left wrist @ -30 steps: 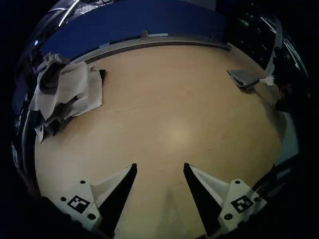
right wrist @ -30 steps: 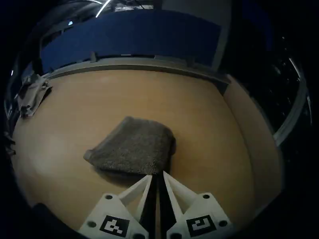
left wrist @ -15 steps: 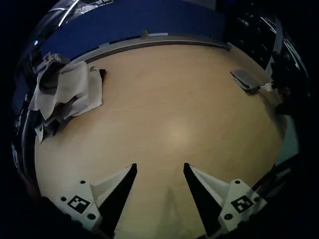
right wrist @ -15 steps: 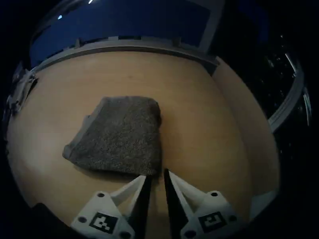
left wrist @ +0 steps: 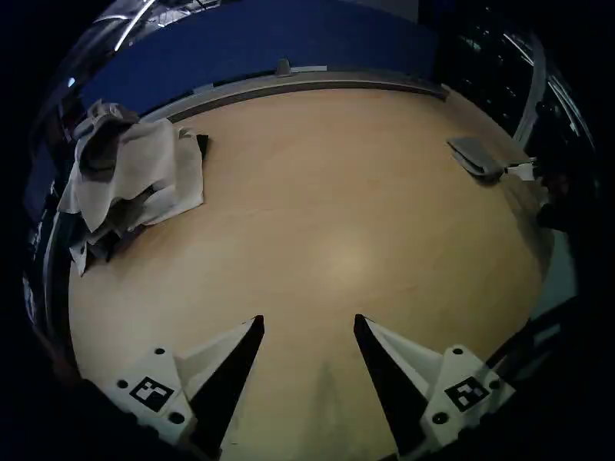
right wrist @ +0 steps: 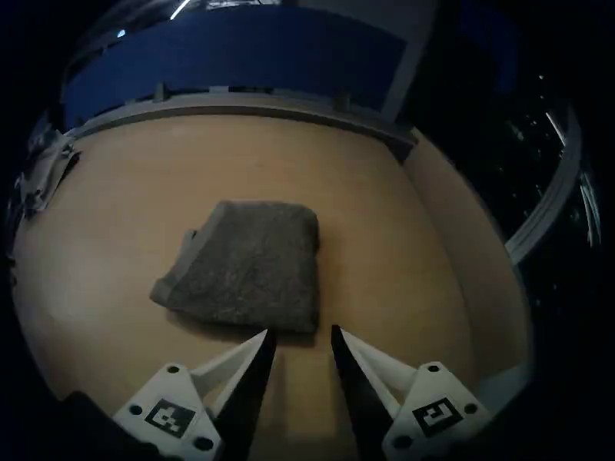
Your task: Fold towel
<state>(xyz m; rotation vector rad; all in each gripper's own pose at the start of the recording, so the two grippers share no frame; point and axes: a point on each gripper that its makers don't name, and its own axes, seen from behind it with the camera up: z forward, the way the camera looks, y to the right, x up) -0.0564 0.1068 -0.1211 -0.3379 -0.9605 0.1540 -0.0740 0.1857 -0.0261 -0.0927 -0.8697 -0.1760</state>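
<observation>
So the left gripper [left wrist: 307,319] is hanging over the bare wood-tone surface [left wrist: 346,200] with its two fingers spread wide and nothing between them, totally empty. The right gripper [right wrist: 302,332] has its fingers parted too, a narrower gap, and it isn't holding anything either. Just ahead of its tips is the towel [right wrist: 246,265], dark grey and fuzzy, lying flat on the surface as a folded, roughly square pad, with the stacked layers showing along its left edge. The near edge sits really close to the fingertips, and I honestly can't tell if they touch it. In the left gripper view the same towel [left wrist: 477,154] shows up way off on the far right side of the surface, well apart from that gripper, with a bit of white hardware right next to it. On the far left there's a rumpled pile of cloths [left wrist: 131,177], light ones mixed with darker ones, near the edge. A grey rail [left wrist: 307,81] runs along the back of the surface, and behind it stands a blue panel [left wrist: 269,38].
</observation>
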